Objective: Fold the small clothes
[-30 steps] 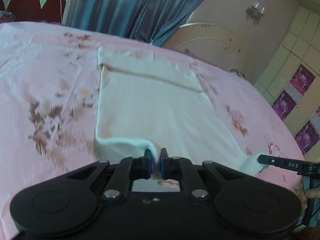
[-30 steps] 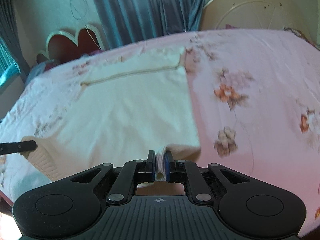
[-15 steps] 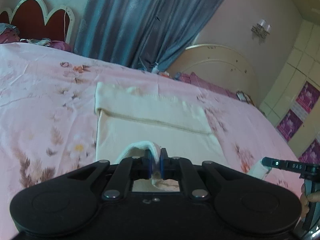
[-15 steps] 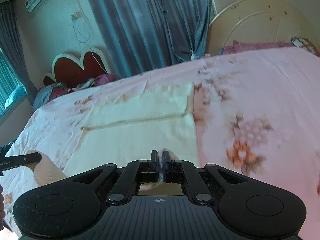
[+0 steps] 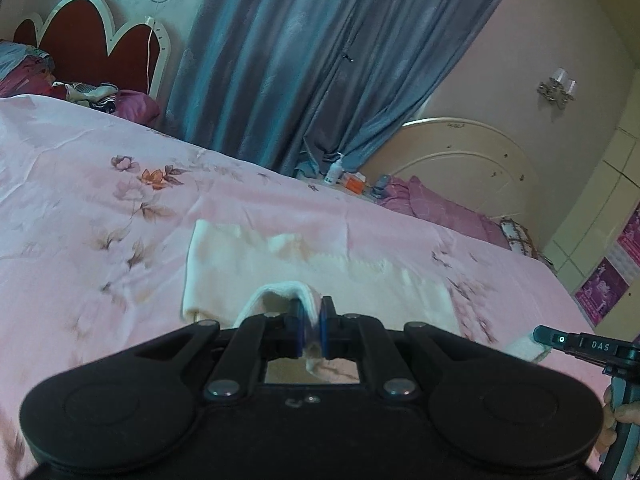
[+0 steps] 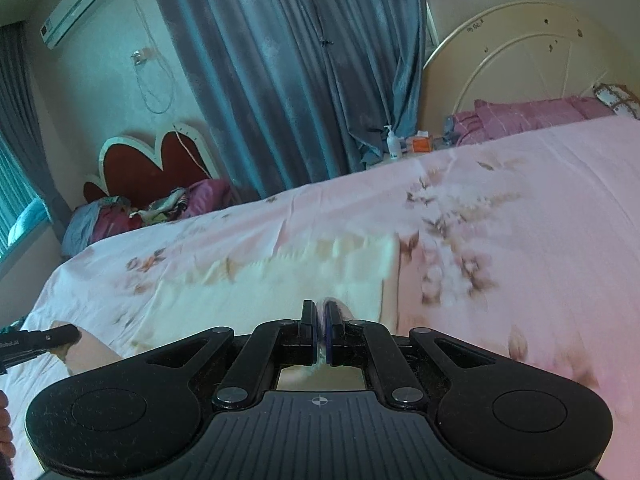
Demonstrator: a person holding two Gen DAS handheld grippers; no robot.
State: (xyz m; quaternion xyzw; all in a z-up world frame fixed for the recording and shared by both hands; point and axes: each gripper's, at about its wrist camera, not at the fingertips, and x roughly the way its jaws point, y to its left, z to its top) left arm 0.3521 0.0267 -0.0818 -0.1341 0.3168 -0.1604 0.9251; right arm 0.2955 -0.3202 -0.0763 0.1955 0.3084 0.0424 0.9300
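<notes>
A cream knitted garment (image 5: 320, 264) lies flat on the pink floral bedsheet (image 5: 100, 208). My left gripper (image 5: 311, 312) is shut on the garment's near left hem, which is lifted and curls over the fingers. My right gripper (image 6: 320, 316) is shut on the near right hem of the same garment (image 6: 256, 280). Both hold the near edge raised above the bed, over the garment's far part. The right gripper's tip shows at the right of the left wrist view (image 5: 560, 340), the left gripper's tip at the left of the right wrist view (image 6: 48, 338).
Blue curtains (image 5: 320, 60) hang behind the bed. A red scalloped headboard (image 5: 92, 44) with pillows stands far left. A cream round headboard (image 5: 460, 168), a bottle (image 5: 334, 170) and small boxes sit at the far edge.
Both grippers have lifted the garment's near hem and carried it forward and up over the rest of the garment. Less of the garment shows in front of the fingers.
</notes>
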